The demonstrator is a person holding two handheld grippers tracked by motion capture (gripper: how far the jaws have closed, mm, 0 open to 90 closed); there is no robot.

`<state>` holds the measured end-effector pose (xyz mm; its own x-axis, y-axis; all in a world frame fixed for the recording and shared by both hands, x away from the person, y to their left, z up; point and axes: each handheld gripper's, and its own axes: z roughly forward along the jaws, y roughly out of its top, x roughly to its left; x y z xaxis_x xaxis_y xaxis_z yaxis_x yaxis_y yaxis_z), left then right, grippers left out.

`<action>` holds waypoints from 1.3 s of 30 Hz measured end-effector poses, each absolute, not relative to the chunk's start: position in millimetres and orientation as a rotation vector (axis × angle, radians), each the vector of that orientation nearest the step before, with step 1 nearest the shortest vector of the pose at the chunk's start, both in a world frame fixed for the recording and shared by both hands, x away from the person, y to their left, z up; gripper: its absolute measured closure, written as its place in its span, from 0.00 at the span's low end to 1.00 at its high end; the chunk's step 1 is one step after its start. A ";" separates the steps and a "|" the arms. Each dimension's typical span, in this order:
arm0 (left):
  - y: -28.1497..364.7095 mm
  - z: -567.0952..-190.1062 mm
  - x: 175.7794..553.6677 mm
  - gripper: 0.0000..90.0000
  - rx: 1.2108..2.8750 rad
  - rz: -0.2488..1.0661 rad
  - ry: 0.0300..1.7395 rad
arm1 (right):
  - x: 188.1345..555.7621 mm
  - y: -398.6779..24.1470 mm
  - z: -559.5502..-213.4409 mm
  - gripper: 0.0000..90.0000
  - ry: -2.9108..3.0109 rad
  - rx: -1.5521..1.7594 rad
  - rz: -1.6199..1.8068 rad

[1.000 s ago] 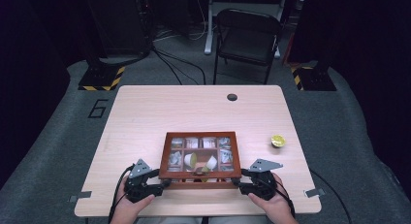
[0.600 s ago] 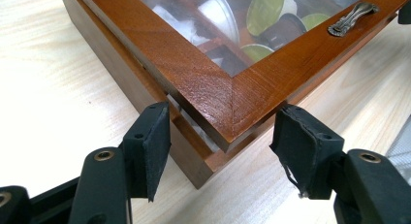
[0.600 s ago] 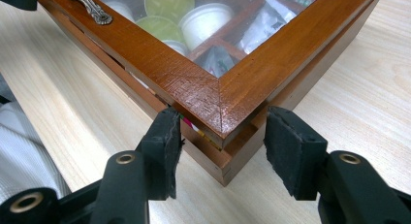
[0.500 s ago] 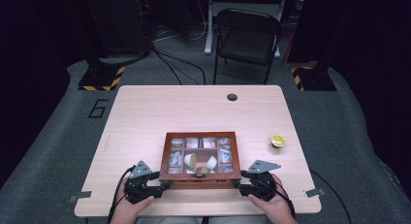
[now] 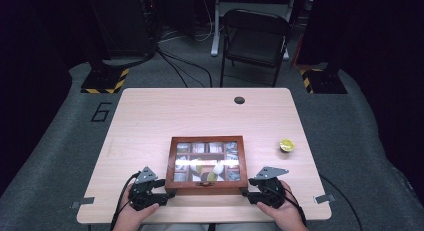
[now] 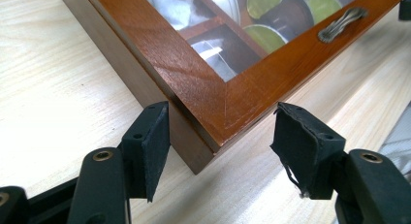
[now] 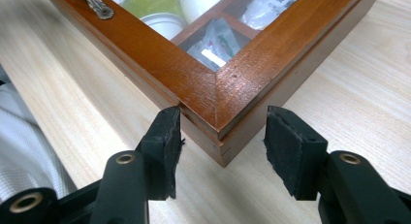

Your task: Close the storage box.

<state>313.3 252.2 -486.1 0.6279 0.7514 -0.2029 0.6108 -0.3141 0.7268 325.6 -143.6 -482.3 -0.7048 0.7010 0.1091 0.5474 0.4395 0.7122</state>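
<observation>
Fingers astride wooden box corners, yellow cup well apart

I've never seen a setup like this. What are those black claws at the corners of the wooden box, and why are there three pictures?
A person sits at a table with a hand-held two-jaw tool in each hand: the left gripper and the right gripper. One picture comes from a camera overhead; the other two from cameras riding on each tool, looking along its jaws. Each tool is set at a near corner of the glass-lidded wooden box, one pad against its side. Inside are capsules and sachets. A small yellow-topped cup stands to the right.
</observation>
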 end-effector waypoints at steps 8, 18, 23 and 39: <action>259.4 -482.9 313.4 0.42 1.993 0.229 1.080 | 323.1 -148.6 -476.6 0.51 2.459 1.108 1.176; 263.5 -476.4 318.6 0.42 1.961 0.254 1.088 | 322.3 -155.0 -466.1 0.50 2.398 1.117 1.265; 269.4 -473.8 323.2 0.41 1.934 0.273 1.103 | 327.8 -159.2 -462.0 0.49 2.335 1.136 1.314; 285.6 -480.9 341.5 0.41 1.903 0.313 1.160 | 354.2 -182.7 -475.8 0.47 2.227 1.294 1.296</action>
<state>341.5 285.6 -480.9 0.5358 0.8180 -0.2093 0.6018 -0.1961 0.7742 354.2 -182.7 -475.8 -0.5708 0.7963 0.2002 0.5674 0.2062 0.7972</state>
